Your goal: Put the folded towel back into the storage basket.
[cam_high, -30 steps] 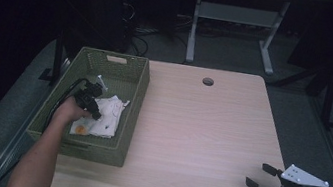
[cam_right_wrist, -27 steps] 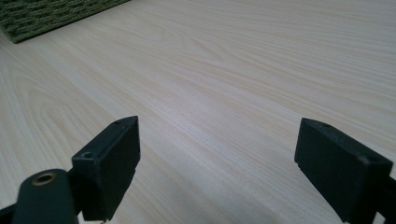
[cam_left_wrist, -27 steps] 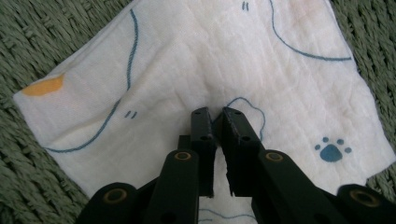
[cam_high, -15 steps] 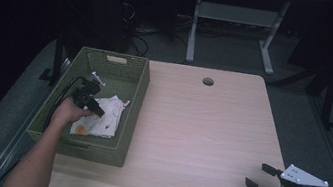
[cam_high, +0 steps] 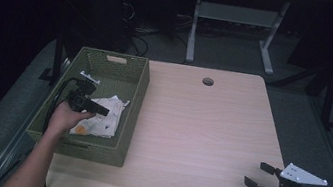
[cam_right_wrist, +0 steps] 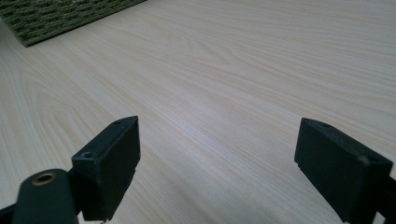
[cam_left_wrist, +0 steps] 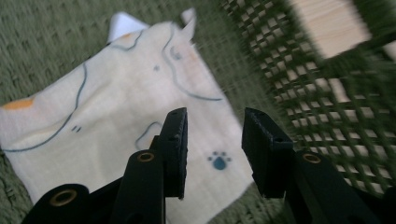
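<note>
Seeing pale woodgrain surface (cam_high: 199, 129), dark room behind. My left tongs (cam_left_wrist: 215, 140) just opening, empty, above printed cloth (cam_left_wrist: 116, 126) lying in woven green basket (cam_high: 136, 94). Right tongs (cam_right_wrist: 215, 163) wide open, empty.

The table (cam_high: 197, 139) has a light wood-grain top, with a round dark cable hole (cam_high: 208, 82) near its far edge, centred. Beyond the far edge, a pale metal frame with two splayed legs (cam_high: 230, 28) stands on the dark floor. Loose black cables (cam_high: 139, 43) lie on the floor to the left of that frame. Grey floor matting (cam_high: 312, 116) borders the table on both sides.
</note>
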Tool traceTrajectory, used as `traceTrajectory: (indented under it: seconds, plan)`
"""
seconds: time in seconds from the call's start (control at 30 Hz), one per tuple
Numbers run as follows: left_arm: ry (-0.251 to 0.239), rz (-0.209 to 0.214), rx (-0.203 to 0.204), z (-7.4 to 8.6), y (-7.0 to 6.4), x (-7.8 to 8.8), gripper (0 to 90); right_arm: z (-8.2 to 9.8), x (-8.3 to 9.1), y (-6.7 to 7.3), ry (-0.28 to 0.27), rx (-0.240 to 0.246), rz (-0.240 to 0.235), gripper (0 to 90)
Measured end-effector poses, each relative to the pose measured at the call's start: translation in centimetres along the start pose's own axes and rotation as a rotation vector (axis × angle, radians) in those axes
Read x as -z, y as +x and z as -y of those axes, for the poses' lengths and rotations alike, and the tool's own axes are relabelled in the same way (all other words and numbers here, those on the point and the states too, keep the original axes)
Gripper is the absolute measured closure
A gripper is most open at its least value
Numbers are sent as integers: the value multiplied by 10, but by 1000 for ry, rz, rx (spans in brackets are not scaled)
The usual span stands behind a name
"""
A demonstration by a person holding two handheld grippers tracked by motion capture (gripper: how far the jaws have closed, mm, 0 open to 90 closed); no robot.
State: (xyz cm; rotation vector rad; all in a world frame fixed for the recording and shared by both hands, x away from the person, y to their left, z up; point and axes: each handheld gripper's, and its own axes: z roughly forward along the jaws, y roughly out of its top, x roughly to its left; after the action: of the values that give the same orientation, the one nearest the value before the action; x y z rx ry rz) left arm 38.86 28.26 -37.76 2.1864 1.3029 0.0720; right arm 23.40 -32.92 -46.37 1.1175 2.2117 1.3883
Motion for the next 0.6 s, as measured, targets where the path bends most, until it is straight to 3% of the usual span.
traceTrajectory:
  seconds: [0.3,0.47,0.6]
  plan:
    - [-171,110,-8,13,-14,20,594,-1,0,0,-8,4,-10,136]
    - [-190,139,-50,20,-22,24,577,-2,0,0,-7,8,-17,136]
    - [-232,184,-50,25,-24,28,567,-2,-1,0,-3,9,-17,136]
